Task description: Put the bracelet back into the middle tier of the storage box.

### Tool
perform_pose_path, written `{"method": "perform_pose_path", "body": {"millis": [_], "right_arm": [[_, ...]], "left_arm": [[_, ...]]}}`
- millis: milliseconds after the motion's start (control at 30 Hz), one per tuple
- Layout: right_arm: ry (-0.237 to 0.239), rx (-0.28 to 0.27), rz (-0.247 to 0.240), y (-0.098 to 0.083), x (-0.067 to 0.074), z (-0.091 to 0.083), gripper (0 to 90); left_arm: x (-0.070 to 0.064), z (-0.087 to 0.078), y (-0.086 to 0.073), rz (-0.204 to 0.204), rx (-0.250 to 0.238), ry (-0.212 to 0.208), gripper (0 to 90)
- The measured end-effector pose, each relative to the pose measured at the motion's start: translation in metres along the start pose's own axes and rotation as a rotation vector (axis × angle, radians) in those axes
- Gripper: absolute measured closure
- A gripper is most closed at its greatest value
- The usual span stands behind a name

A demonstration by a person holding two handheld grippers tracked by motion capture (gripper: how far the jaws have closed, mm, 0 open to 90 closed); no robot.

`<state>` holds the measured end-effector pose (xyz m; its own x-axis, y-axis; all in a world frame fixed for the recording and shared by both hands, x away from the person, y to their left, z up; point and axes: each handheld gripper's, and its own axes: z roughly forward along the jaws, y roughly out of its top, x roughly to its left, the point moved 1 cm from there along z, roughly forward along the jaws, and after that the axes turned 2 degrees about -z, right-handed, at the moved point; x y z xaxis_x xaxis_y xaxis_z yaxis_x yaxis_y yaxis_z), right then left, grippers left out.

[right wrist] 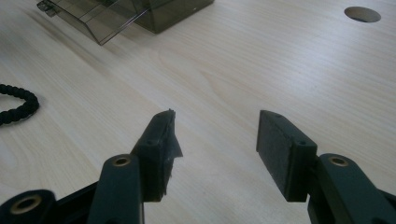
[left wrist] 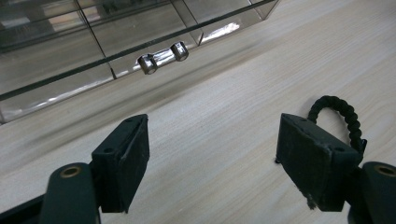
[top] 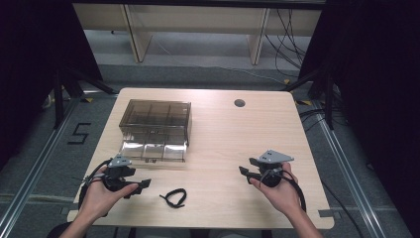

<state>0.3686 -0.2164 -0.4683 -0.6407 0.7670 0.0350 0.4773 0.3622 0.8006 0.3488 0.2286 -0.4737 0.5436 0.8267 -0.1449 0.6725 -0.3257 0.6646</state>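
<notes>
A black braided cord loop (top: 174,197) lies on the wooden table near its front edge. My left gripper (top: 142,185) rests just left of it, open and empty. In the left gripper view my jaws (left wrist: 212,154) stand wide apart over bare wood, and the cord loop (left wrist: 344,115) peeks out behind the right jaw. My right gripper (top: 246,167) sits at the front right of the table, open and empty. In the right gripper view its jaws (right wrist: 217,140) frame bare wood, with the cord loop (right wrist: 17,103) at the left edge.
A smoked clear plastic box (top: 157,119) stands at the back left, its divided drawer (top: 154,149) pulled out toward me. The drawer's metal handle (left wrist: 163,57) faces my left gripper. A round cable hole (top: 239,103) lies at the back of the table (top: 223,134).
</notes>
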Motion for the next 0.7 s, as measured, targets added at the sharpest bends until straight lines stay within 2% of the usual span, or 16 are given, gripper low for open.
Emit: {"method": "perform_pose_path", "body": {"millis": [33, 67, 133, 167, 233, 267, 300, 333, 400, 433, 467, 500, 533, 567, 633, 700], "right_arm": [[-0.005, -0.013, -0.024, 0.0, -0.003, 0.0, 47.8], [-0.006, -0.012, -0.02, 0.001, -0.003, -0.001, 47.8], [-0.005, -0.013, -0.02, 0.001, -0.003, -0.001, 47.8], [-0.005, -0.009, -0.016, 0.0, -0.003, -0.001, 47.9], [-0.009, -0.008, -0.028, 0.0, -0.003, 0.0, 47.8], [-0.009, -0.007, -0.027, 0.0, -0.003, 0.0, 47.8], [-0.004, 0.001, 0.009, 0.0, 0.0, -0.001, 47.8], [-0.003, -0.007, -0.025, 0.0, -0.002, 0.0, 47.8], [0.0, -0.006, -0.024, 0.0, -0.002, 0.0, 47.8], [-0.013, -0.011, -0.035, 0.0, -0.003, 0.0, 47.8], [0.001, -0.004, -0.024, 0.0, -0.003, 0.0, 47.8], [0.025, 0.003, -0.038, 0.0, -0.004, 0.001, 47.8], [0.027, 0.003, -0.037, -0.001, -0.005, 0.001, 47.8], [0.026, 0.006, -0.022, -0.001, -0.004, 0.001, 47.8], [-0.009, -0.003, -0.029, -0.001, -0.005, 0.0, 47.8], [0.004, 0.0, -0.018, -0.001, -0.004, 0.001, 47.8]], "left_arm": [[0.0, 0.0, 0.0, -0.003, 0.001, 0.002, 25.2], [0.0, 0.0, 0.0, 0.001, 0.015, 0.004, 25.0], [-0.003, 0.001, 0.001, -0.008, 0.014, 0.004, 24.3], [-0.004, 0.001, 0.003, -0.004, 0.018, 0.014, 24.1], [-0.009, 0.0, 0.007, 0.013, 0.025, 0.0, 23.9], [-0.011, 0.0, 0.009, 0.011, 0.025, -0.004, 23.9], [-0.013, 0.001, 0.011, 0.019, 0.023, -0.004, 23.9], [-0.015, 0.001, 0.012, 0.02, 0.018, -0.007, 23.9], [-0.015, 0.003, 0.012, 0.02, 0.018, -0.026, 24.0], [-0.015, 0.005, 0.011, 0.016, 0.016, -0.024, 24.0], [-0.014, 0.006, 0.009, 0.01, 0.028, -0.027, 24.0], [-0.013, 0.007, 0.007, 0.005, 0.04, -0.025, 24.2], [-0.012, 0.007, 0.005, 0.004, 0.051, -0.028, 24.4], [-0.011, 0.008, 0.004, 0.006, 0.057, -0.031, 24.6], [-0.011, 0.009, 0.004, 0.002, 0.045, -0.025, 24.7], [-0.012, 0.007, 0.007, 0.007, 0.046, -0.02, 24.9]]}}
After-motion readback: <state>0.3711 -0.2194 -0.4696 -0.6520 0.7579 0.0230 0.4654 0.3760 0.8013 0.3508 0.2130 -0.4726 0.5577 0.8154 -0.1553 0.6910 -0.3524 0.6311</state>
